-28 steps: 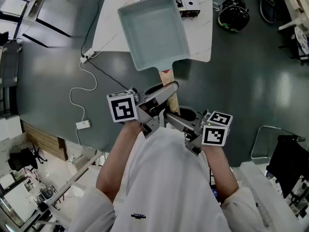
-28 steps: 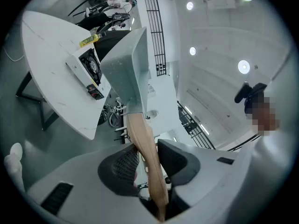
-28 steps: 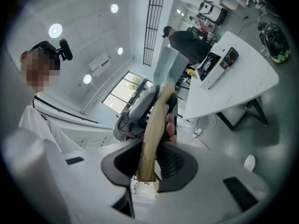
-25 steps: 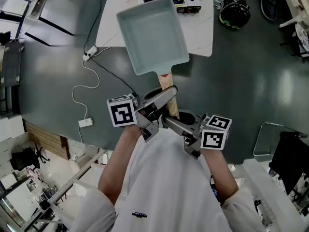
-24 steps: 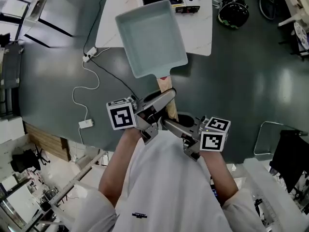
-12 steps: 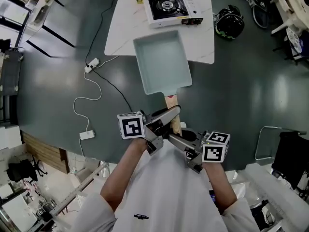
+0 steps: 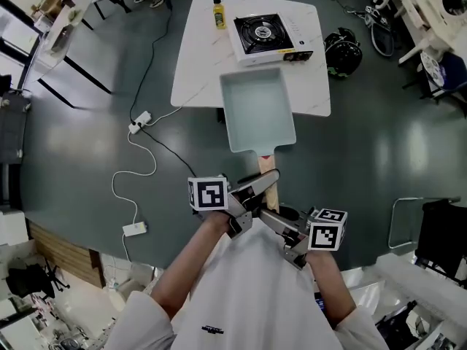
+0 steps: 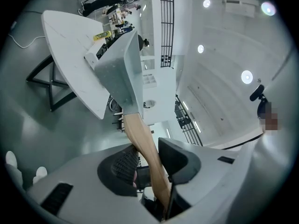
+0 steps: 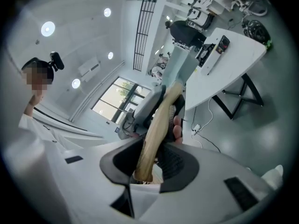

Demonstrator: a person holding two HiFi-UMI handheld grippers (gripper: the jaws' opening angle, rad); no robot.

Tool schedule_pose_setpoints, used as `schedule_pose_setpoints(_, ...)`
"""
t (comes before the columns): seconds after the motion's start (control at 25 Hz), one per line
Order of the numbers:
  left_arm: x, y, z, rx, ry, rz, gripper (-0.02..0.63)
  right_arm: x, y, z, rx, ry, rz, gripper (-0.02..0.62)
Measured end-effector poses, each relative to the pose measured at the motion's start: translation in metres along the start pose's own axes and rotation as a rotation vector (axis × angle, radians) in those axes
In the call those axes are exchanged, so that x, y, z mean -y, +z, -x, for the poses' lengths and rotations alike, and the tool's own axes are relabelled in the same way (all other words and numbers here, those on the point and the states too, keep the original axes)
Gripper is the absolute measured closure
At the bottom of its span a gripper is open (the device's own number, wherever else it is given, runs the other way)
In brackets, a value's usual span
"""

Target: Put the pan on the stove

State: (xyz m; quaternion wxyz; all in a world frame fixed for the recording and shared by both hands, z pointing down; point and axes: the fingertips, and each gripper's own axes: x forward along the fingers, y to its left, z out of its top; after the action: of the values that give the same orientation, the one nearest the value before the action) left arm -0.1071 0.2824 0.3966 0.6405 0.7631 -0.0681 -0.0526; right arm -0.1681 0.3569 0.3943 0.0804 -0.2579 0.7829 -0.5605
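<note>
Pan (image 7: 259, 115) airborne mid-frame over near edge of worktop (image 7: 201, 57), short of stove (image 7: 266, 35) at upper centre. Left tongs (image 7: 264, 183), right tongs (image 7: 270, 217) clenched on wooden handle (image 7: 269, 197). Remaining: carry forward, lower onto burner.

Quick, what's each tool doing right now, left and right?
Left tool: closed on the pan's wooden handle.
Right tool: closed on the end of that same handle.

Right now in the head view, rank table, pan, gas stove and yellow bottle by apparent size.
1. white table
2. pan, held nearer the camera, so it looks enlarged
3. gas stove
4. yellow bottle
</note>
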Motion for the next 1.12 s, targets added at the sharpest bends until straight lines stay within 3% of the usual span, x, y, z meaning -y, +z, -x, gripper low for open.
schedule_pose_setpoints(0.24,-0.01,0.026,0.015,-0.028,0.007,-0.004,0.469,0.002,0.012,-0.03,0.022,0.002,-0.016,0.49)
schedule_pose_setpoints(0.48,-0.019,0.061,-0.005,-0.016,0.021,0.013,0.468,0.017,0.05,-0.035,-0.025,0.008,-0.004,0.489)
schedule_pose_setpoints(1.12,-0.052,0.246,-0.149,0.109,0.089,-0.004,0.468,0.103,0.27,-0.032,-0.127,0.12,0.029,0.488)
